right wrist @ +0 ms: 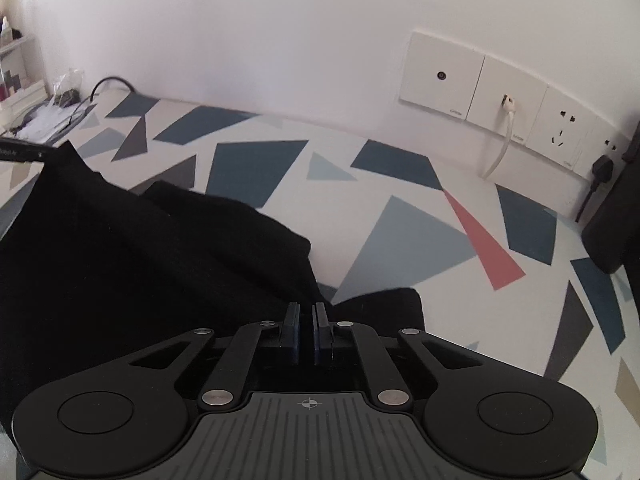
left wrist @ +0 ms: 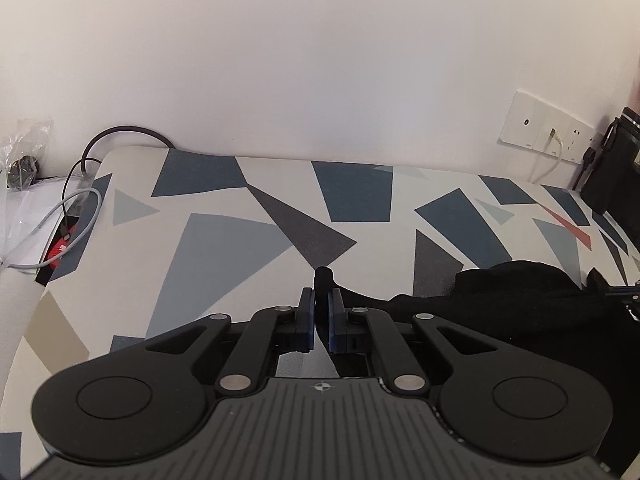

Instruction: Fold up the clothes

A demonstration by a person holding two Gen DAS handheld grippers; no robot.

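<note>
A black garment (left wrist: 500, 304) lies bunched on a table covered with a white cloth with blue, grey and red shapes (left wrist: 240, 216). My left gripper (left wrist: 321, 300) is shut on a corner of the black garment, a small tip of fabric sticking up between its pads. In the right wrist view the black garment (right wrist: 120, 248) spreads to the left, lifted into a peak at far left. My right gripper (right wrist: 306, 312) is shut on an edge of the black garment. The other gripper's tip (right wrist: 20, 152) shows at the far left.
A white wall stands behind the table, with socket plates (right wrist: 480, 84) and a plugged white cable (right wrist: 502, 144). Cables (left wrist: 68, 208), a red item and plastic bags lie off the table's left end. A black object (left wrist: 616, 168) stands at the right end.
</note>
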